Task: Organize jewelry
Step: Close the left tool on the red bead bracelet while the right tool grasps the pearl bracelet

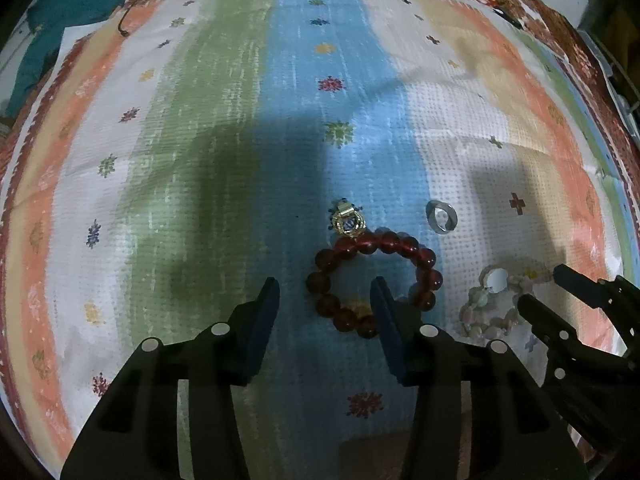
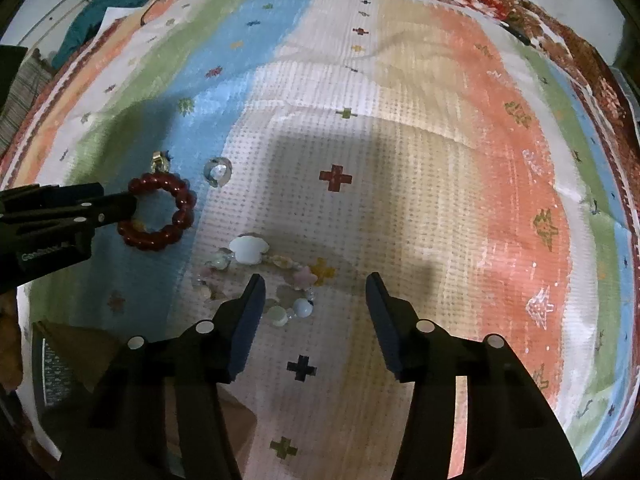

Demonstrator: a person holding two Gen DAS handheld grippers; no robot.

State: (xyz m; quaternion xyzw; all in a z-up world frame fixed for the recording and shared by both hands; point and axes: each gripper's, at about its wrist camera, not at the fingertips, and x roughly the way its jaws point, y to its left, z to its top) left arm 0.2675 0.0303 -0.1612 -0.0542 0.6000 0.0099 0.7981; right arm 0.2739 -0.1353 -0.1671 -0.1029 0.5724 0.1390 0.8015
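A dark red bead bracelet (image 1: 374, 280) lies on the striped cloth, also in the right wrist view (image 2: 160, 212). A gold round pendant (image 1: 349, 221) touches its far edge. A silver ring (image 1: 441, 217) lies to the right of them, also in the right wrist view (image 2: 218, 171). A pale pastel bead bracelet (image 1: 496, 300) with a white flower charm (image 2: 248, 250) lies further right. My left gripper (image 1: 325, 286) is open, its right finger over the red bracelet's near side. My right gripper (image 2: 316, 282) is open, its left finger over the pastel bracelet (image 2: 276, 280).
The striped cloth (image 1: 200, 140) covers a floral bedspread (image 2: 580, 52). A teal garment (image 1: 72, 8) lies at the far left corner. A thin black cord (image 1: 136, 12) runs along the far edge. A brown cardboard piece (image 2: 76, 344) lies at the near left.
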